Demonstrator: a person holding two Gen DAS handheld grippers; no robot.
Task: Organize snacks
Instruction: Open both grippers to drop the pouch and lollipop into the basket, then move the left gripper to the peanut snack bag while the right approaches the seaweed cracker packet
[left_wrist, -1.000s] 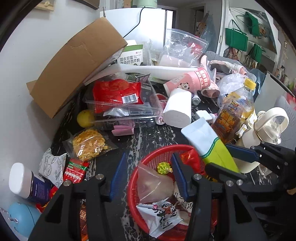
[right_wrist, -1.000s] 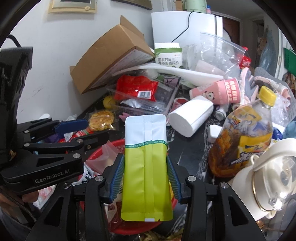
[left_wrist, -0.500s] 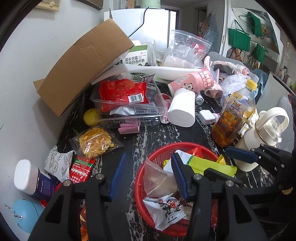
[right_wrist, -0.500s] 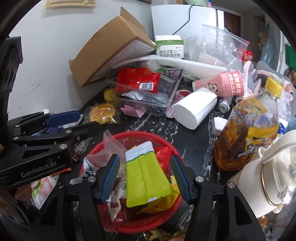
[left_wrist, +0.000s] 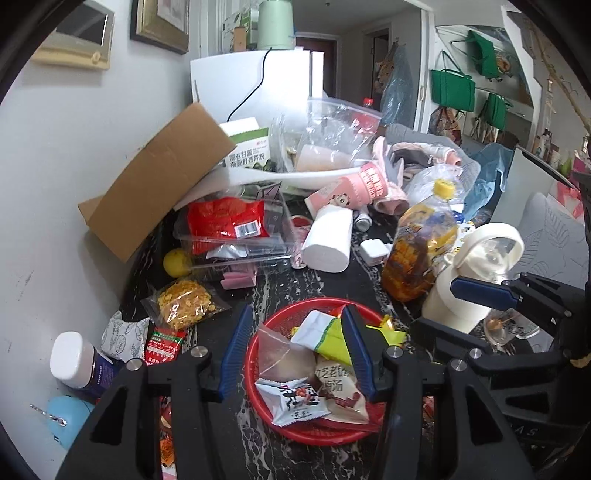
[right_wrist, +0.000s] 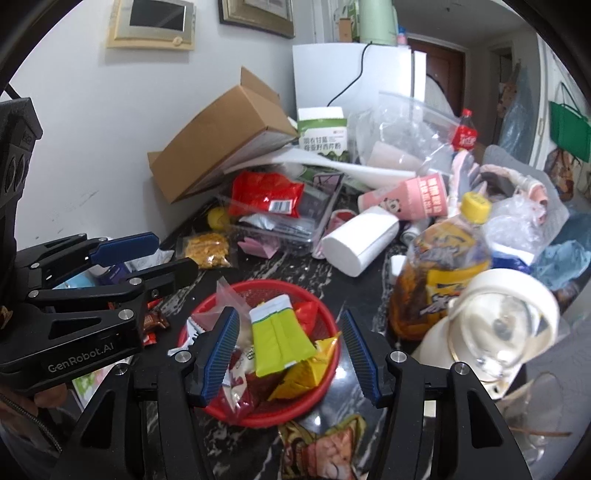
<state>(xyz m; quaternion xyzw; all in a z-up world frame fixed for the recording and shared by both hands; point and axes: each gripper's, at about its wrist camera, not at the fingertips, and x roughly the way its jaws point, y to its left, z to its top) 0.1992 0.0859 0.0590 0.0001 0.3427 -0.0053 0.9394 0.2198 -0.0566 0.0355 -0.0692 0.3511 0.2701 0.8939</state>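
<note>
A red mesh basket (left_wrist: 255, 373) (right_wrist: 266, 285) sits on the dark marbled table and holds several snack packets. On top of them lies a green and white packet (left_wrist: 328, 332) (right_wrist: 279, 339). My right gripper (right_wrist: 290, 314) hovers above the basket, open, with its pads clear of that packet; in the left wrist view it (left_wrist: 434, 306) comes in from the right. My left gripper (left_wrist: 295, 310) (right_wrist: 177, 253) is open and empty, over the basket's left side. Loose on the table to the left are a bag of yellow crisps (left_wrist: 184, 302) (right_wrist: 207, 249) and a small red packet (left_wrist: 164, 343).
A drink bottle (right_wrist: 443, 266) and a white kettle (right_wrist: 491, 325) stand right of the basket. Behind it are a paper roll (left_wrist: 328, 240), a clear container with a red bag (left_wrist: 225, 221) and a tilted cardboard box (left_wrist: 159, 177). A white-lidded jar (left_wrist: 74, 358) stands near left.
My right gripper opened and let go of the green and white packet, which now lies in the basket. Both grippers have risen and drawn back from the table.
</note>
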